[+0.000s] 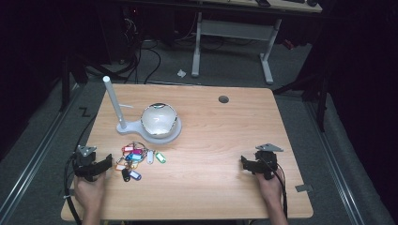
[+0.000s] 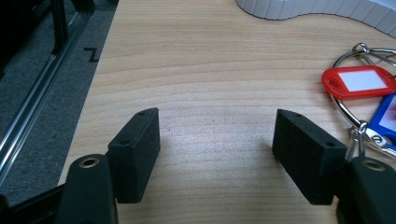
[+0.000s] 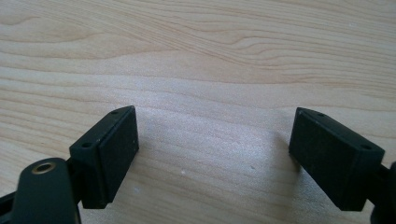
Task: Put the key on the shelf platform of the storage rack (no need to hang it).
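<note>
Two spread tools; overhead, key tags [image 1: 136, 157].

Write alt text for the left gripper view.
The left gripper holds its two black jaws wide open above a bare stretch of the wooden table. At right lie a red key tag and a blue key tag on metal rings.

No legible text, brand or number anywhere I look. The paper insert in the red key tag [image 2: 358, 80] beside my left gripper [image 2: 215, 140] is blank white; the blue key tag [image 2: 386, 117] next to it shows nothing readable. The other tags in the bunch [image 1: 136, 161] on the table [image 1: 211, 187] are too small to read.
</note>
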`<state>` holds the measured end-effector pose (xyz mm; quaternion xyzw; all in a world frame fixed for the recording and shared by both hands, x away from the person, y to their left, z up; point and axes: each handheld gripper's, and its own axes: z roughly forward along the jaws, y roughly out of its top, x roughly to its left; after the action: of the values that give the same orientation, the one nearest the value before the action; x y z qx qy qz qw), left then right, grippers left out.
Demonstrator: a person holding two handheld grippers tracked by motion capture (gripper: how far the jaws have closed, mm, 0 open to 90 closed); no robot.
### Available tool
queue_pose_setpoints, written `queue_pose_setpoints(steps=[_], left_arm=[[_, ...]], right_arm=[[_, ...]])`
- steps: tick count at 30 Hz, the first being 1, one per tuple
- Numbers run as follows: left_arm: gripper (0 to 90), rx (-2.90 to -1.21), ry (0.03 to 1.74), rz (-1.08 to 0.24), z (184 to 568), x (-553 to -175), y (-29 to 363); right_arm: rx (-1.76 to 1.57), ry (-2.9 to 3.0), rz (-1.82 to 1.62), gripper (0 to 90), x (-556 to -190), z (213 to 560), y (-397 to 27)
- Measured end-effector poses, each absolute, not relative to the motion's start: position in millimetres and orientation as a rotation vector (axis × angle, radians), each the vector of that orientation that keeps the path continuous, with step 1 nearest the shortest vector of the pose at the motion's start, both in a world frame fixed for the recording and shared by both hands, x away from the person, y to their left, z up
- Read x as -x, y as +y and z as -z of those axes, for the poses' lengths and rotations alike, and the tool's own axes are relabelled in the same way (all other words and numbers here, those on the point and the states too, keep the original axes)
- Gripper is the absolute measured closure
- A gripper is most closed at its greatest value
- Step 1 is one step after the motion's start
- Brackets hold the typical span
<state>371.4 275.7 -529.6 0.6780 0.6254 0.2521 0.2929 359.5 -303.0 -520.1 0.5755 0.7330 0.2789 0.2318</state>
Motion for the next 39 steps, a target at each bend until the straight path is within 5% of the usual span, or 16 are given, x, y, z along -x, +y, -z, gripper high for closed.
queue_pose_setpoints(steps=[39], left_arm=[[27.0, -1.780, 1.641, -0.602, 525.2, -370.6, 276.7]], right_arm=[[-1.584, 2.015, -0.767, 15.9, -359.5, 520.1, -302.9]])
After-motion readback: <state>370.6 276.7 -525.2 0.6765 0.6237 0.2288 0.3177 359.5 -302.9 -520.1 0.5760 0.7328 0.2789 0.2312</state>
